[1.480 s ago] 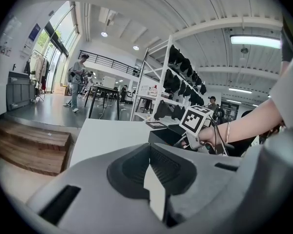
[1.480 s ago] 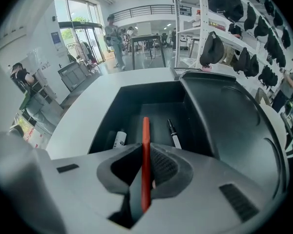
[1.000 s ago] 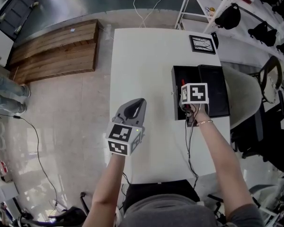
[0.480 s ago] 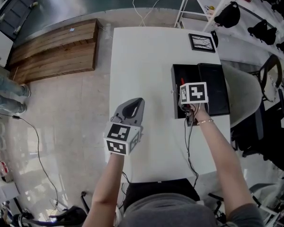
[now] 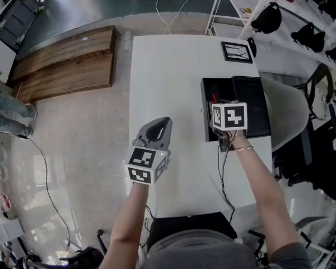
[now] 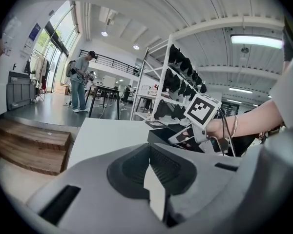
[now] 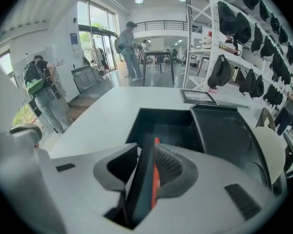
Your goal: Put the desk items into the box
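Observation:
A black box [image 5: 204, 112] stands open on the white table [image 5: 168, 77], with its lid [image 5: 252, 108] laid flat to the right. My right gripper [image 5: 217, 102] hangs over the box's near end. Between its jaws stands a slim black and red item [image 7: 145, 169], pointing down into the box [image 7: 161, 126]. The jaws are opening: a gap shows between the left pad and the item. My left gripper [image 5: 165, 121] rests over the table's left half, shut and empty, its tips [image 6: 147, 147] meeting. From there I see the right gripper [image 6: 185, 135] at the box [image 6: 158, 133].
A small framed picture [image 5: 238, 51] lies on the table beyond the box. A cable [image 5: 224, 172] trails from the right gripper toward me. A grey chair [image 5: 291, 116] stands right of the table, a wooden platform [image 5: 61, 60] on the floor to the left. Shelves line the right side.
The right gripper has drawn back slightly toward me above the box. The left gripper has stayed where it was.

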The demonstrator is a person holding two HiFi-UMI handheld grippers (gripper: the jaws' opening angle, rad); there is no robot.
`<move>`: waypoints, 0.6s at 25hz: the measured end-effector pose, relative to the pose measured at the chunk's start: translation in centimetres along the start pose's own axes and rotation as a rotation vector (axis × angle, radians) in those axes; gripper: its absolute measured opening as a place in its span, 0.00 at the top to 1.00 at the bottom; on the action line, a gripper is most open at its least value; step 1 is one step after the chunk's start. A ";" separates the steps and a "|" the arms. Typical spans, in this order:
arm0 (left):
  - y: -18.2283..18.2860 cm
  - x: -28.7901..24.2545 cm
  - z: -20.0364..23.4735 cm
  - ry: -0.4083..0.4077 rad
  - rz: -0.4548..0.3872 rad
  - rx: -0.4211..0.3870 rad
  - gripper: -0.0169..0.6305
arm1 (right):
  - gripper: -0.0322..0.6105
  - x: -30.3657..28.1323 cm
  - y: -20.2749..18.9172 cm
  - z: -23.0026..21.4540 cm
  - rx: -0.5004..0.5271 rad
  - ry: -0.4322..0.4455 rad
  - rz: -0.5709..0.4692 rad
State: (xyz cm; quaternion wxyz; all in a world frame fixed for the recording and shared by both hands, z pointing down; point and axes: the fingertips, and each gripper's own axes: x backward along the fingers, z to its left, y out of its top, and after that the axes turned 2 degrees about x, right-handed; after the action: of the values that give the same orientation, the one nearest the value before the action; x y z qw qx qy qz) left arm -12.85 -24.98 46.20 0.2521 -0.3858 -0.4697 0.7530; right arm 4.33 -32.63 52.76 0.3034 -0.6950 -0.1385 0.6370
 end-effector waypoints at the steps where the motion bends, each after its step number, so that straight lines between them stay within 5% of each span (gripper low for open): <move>1: 0.1 -0.1 -0.1 0.000 -0.001 -0.001 0.96 | 0.77 0.5 0.4 0.2 0.002 0.006 -0.022; 15: 0.9 0.2 -1.3 0.013 -0.007 -0.032 0.96 | 0.87 9.2 2.5 1.2 -0.076 0.112 -0.281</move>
State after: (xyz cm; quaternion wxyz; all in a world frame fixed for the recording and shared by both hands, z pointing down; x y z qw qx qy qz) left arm -11.89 -24.53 45.03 0.2516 -0.3928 -0.4815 0.7419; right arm 4.10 -28.94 43.90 0.3701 -0.7143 -0.2412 0.5427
